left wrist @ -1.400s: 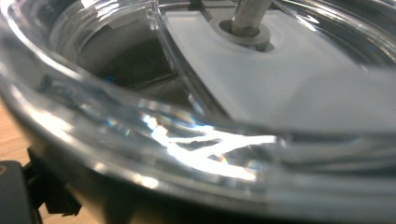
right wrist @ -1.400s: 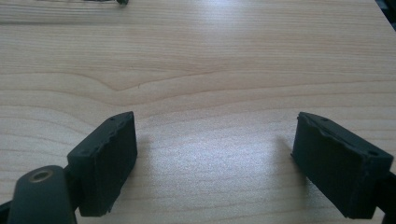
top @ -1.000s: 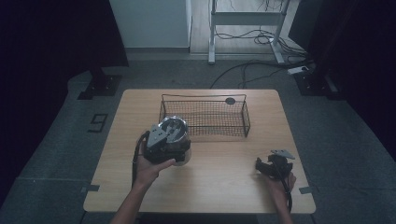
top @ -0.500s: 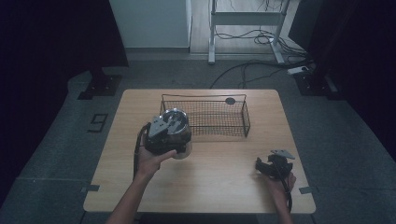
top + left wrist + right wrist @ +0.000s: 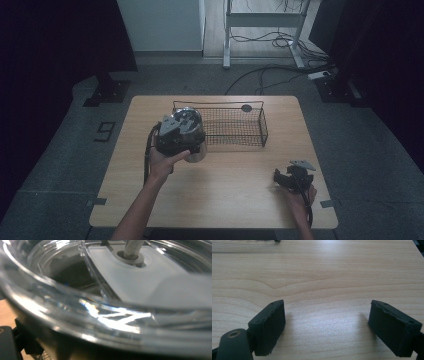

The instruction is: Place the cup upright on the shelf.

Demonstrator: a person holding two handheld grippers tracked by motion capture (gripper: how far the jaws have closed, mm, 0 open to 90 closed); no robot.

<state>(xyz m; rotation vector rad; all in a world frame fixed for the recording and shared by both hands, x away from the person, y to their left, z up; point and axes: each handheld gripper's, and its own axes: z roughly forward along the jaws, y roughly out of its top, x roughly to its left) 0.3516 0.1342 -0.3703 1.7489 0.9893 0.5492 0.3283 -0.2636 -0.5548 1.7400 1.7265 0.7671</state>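
Currently left gripper (image 5: pixel 181 142) clamps a clear lidded container (image 5: pixel 187 131), held above the table (image 5: pixel 225 200) at the wire basket's (image 5: pixel 220 125) left end. Advice: clear the rim fully, keep level, lower gently. Right gripper (image 5: pixel 327 327) rests wide open, empty. Versus a second ago, container has risen and moved basketward.

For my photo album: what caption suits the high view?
Left tongs lift a clear round container beside a black wire basket; right tongs rest open.
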